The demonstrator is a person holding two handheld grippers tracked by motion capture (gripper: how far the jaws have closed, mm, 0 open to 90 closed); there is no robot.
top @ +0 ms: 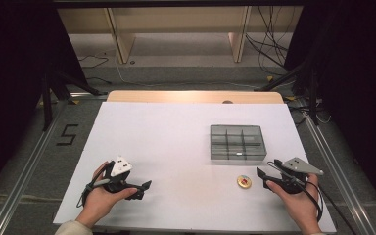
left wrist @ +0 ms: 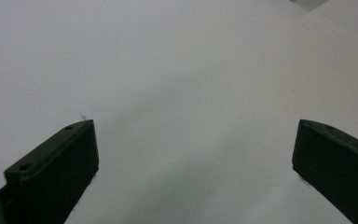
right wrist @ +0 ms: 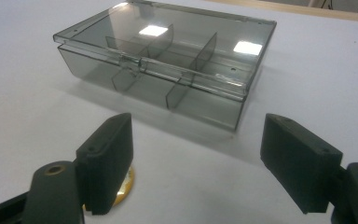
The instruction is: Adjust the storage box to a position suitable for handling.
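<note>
— Right gripper [top: 260, 175] sits with its jaws spread wide, nothing between them, and the small gold disc [top: 244, 181] lies just to its left, near one jaw tip.

— And the smoky compartment box [top: 238, 142]?

— Closed, just ahead of it, probably where the disc is headed. Left gripper [top: 144, 187] is parked well away, jaws apart too, likely waiting to steady that lid.

Gold disc [right wrist: 121, 189] mostly hidden behind right claw [right wrist: 200, 163] jaw; its centre marking too small to read.
</note>
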